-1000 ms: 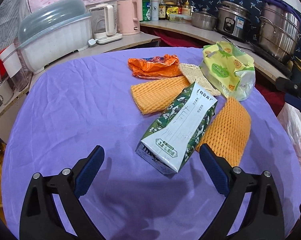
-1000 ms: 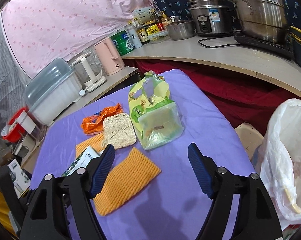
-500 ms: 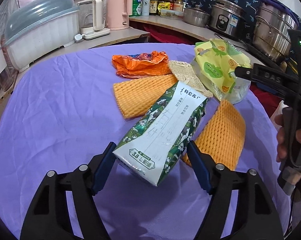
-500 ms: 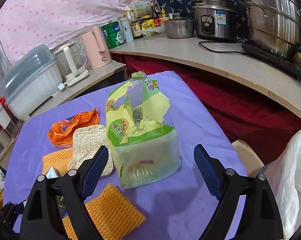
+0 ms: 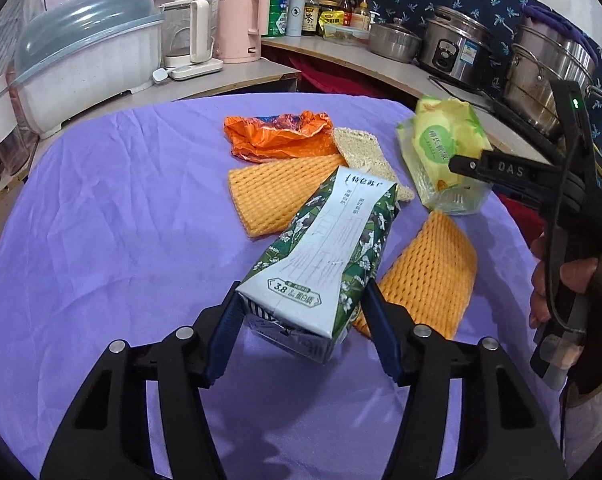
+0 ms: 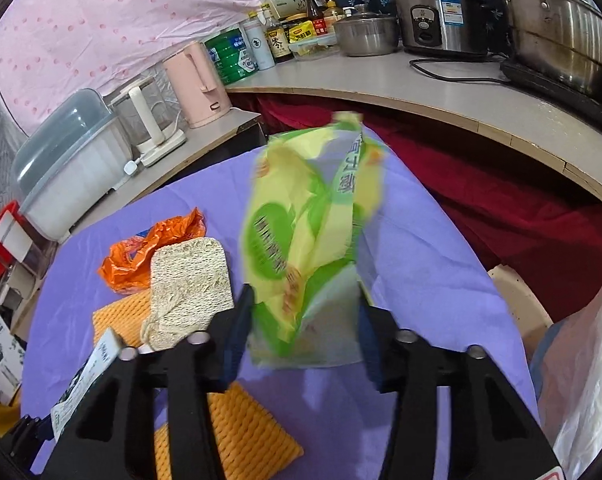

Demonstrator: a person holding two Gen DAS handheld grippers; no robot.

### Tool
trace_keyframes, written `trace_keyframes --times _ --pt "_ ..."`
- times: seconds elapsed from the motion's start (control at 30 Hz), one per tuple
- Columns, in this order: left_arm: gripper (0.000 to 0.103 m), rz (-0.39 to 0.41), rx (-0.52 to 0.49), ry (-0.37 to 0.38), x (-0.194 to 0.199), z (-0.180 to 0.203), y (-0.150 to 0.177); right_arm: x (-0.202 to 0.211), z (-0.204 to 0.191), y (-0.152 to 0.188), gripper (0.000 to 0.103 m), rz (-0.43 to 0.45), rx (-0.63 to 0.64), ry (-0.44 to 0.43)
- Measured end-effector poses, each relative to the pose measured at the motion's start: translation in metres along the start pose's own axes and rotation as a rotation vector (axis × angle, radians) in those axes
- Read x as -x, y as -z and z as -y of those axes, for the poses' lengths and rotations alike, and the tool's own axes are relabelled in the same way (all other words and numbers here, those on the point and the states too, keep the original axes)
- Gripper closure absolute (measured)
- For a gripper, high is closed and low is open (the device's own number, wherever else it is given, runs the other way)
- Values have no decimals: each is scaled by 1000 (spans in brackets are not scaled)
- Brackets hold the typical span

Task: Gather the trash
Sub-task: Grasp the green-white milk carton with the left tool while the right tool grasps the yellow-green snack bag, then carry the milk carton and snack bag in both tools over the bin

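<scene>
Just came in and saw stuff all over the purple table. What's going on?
A person is clearing trash with a handheld tool in each hand. The left tool is closed on the base of the milk carton. The right tool grips the yellow-green bag. An orange wrapper, a tan sponge and two orange foam nets lie on the tablecloth.

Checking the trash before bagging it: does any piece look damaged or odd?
Yes: the yellow-green bag between the right gripper fingers is torn open at its top. The milk carton lies tipped on its side.
</scene>
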State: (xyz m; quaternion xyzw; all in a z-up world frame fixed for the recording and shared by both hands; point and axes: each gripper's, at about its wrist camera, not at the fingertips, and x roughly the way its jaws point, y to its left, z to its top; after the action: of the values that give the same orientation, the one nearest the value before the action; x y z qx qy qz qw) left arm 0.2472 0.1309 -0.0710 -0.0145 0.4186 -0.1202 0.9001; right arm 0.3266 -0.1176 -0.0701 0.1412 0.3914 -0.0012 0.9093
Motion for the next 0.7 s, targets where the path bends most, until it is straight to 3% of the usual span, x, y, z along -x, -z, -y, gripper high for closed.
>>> trace_keyframes --times 0.13,0.7 --pt "49 18 8 -2 13 4 -2 18 3 3 78 12 -14 -19" --pt "55 138 -16 42 105 59 -10 168 48 23 79 182 -78 -83"
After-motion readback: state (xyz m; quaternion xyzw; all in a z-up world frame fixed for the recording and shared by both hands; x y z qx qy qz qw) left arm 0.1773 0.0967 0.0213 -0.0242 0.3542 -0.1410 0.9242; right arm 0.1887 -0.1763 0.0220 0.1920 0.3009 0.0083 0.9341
